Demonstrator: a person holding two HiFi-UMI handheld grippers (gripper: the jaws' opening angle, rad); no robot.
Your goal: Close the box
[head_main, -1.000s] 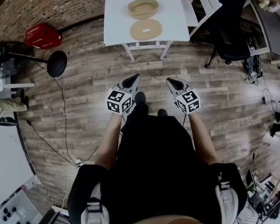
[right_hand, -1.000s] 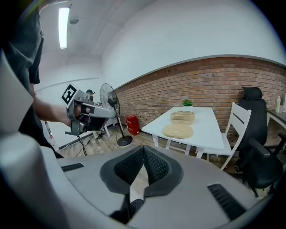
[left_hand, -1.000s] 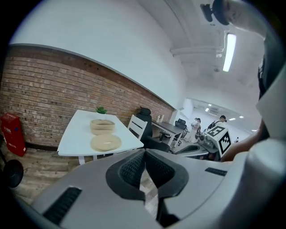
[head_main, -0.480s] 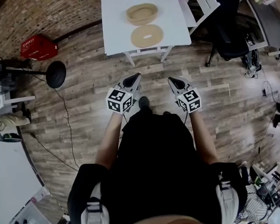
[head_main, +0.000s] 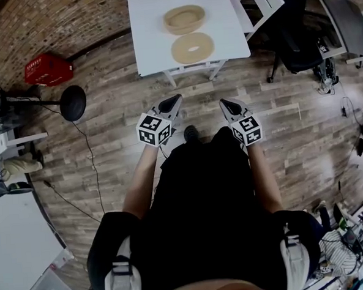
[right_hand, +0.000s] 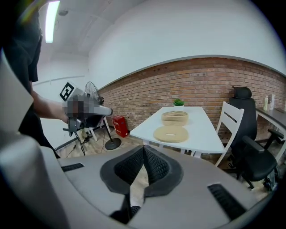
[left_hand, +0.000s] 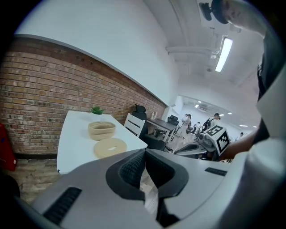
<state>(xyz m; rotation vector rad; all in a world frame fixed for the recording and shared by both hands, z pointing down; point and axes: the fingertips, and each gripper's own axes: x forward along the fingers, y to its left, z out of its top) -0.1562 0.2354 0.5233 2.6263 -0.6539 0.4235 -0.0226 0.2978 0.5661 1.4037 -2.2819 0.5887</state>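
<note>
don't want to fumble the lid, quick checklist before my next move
1. Lid lies flat on the white table, beside the round woven box: ok
2. Box uncovered: ok
3. Left claw open for a grasp: not ok, shut and empty
4. Right claw open: not ok, shut and empty
5. Claws within reach of the table: not ok, both over the floor, short of it

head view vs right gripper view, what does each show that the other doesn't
Only the head view: the person's black-clad torso from above. Only the right gripper view: the long ceiling light and the white wall above the brick. Both: the white table, the round tan woven box, the flat tan ring-shaped lid lying beside it, and the red crate.
</note>
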